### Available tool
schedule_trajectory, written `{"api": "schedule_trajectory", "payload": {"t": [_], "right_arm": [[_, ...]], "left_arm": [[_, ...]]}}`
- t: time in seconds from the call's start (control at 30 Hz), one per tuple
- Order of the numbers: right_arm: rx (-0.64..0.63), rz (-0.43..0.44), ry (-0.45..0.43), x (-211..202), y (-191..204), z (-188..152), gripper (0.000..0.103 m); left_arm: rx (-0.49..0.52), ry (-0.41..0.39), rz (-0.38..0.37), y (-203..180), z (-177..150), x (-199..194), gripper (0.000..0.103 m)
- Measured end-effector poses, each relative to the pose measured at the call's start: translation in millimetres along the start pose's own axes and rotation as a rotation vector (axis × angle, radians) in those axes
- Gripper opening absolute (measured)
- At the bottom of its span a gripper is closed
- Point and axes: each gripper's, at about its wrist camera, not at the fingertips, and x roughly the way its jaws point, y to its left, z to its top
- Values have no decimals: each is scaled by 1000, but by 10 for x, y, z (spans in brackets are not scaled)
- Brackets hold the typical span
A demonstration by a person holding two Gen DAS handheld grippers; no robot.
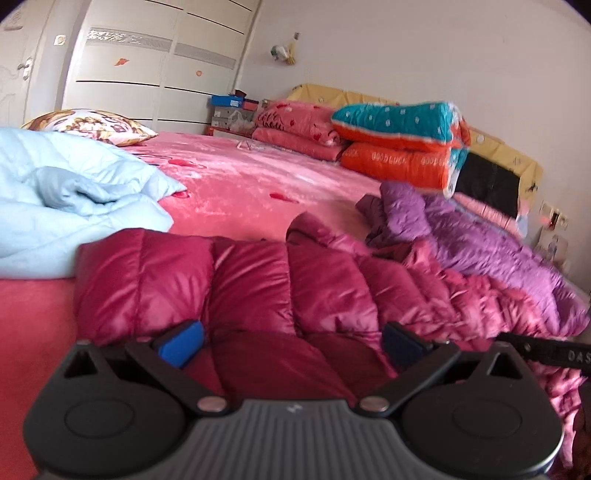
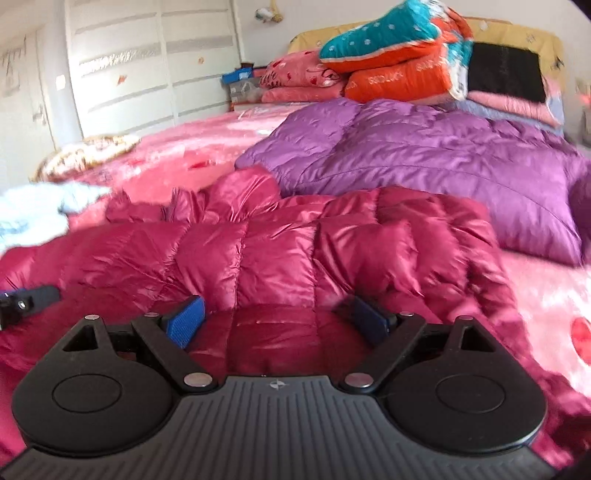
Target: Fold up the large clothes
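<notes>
Jacket (image 1: 258, 288) lies under both wide-open grippers, left gripper (image 1: 291, 341), ungripped

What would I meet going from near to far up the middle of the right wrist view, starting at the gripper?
Right hand-held gripper, jaws open → crimson puffer jacket → purple puffer jacket → orange and teal folded quilts → yellow headboard.

We see our right tongs (image 2: 277, 321) spread wide over the crimson puffer jacket (image 2: 295, 240); a purple jacket (image 2: 424, 155) lies just behind on the bed (image 2: 546, 280).
</notes>
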Motion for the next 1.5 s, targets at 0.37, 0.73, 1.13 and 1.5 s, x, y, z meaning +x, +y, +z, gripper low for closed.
{"api": "schedule_trajectory", "payload": {"t": [0.37,0.73,1.13,1.5], "right_arm": [[228,-35,-29,-923,-784,-241,103],[161,-160,66,-1587,-833,-754,103],[-32,-226,137,-2032,-477,-1096,103],[-60,-225,130,-2358,-303,-1165,103]], "left_arm": [[-38,56,-37,-242,-43,-872,102],[-21,113,-28,-257,-246,-1667,102],[-113,202,58,60,-531,-2251,102],[-160,295,37,28,-793,-2516,102]]}}
